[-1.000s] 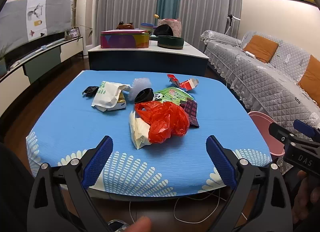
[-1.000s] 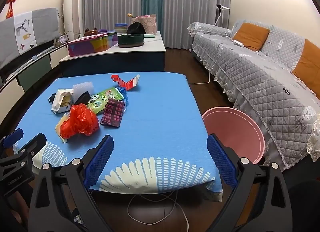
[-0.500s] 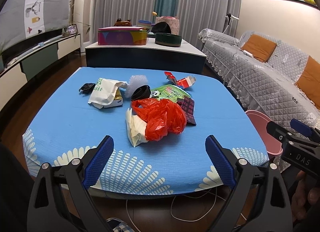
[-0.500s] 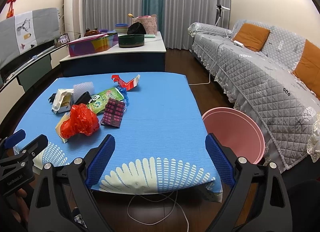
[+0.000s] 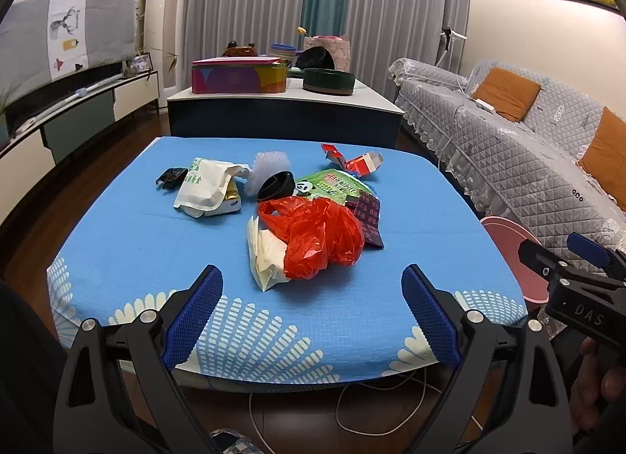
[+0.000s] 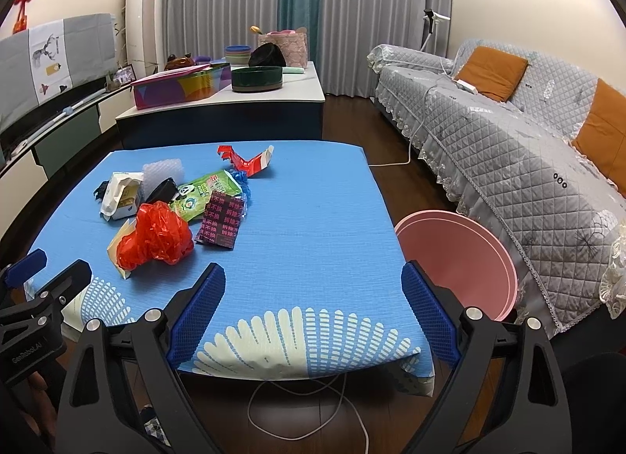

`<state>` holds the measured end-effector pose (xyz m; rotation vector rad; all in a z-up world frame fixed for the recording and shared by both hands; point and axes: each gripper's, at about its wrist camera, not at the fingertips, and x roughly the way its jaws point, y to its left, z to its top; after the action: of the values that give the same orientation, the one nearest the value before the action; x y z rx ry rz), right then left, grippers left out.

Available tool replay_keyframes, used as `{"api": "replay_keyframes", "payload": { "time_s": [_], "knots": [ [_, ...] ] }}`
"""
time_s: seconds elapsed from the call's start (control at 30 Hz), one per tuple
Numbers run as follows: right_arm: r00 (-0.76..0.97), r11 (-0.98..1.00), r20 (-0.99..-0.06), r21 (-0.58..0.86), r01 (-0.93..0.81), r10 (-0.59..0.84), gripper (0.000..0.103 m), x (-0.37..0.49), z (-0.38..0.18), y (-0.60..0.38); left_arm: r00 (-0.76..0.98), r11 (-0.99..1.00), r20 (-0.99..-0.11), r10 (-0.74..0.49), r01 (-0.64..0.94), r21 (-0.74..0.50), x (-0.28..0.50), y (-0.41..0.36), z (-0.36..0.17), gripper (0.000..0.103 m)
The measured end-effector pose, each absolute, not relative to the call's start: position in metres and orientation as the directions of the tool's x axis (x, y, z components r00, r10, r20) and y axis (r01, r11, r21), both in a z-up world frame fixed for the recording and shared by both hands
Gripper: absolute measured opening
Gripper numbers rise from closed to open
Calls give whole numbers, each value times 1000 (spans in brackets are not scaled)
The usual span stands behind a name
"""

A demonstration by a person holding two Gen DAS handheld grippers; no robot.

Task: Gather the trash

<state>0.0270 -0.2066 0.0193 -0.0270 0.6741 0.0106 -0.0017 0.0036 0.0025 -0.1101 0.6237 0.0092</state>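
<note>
Both my grippers are spread wide and empty. The red plastic bag [image 5: 319,237] lies straight ahead of my left gripper [image 5: 312,289], on the blue tablecloth [image 5: 137,227]; from my right gripper [image 6: 313,289] it sits off left, so left is nearer.

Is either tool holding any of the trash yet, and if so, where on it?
Nothing is held. The left tool and right tool are both open and empty, short of the red plastic bag and the other trash on the blue table.
</note>
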Motion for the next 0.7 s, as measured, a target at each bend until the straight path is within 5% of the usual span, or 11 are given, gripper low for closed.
{"api": "replay_keyframes", "payload": {
  "time_s": [0.7],
  "knots": [
    [787,1000,-617,-24,-13,-5,89,27,19,-207,815,996,-579,-23,-33,-85,-2,1,1,89]
  ]
}}
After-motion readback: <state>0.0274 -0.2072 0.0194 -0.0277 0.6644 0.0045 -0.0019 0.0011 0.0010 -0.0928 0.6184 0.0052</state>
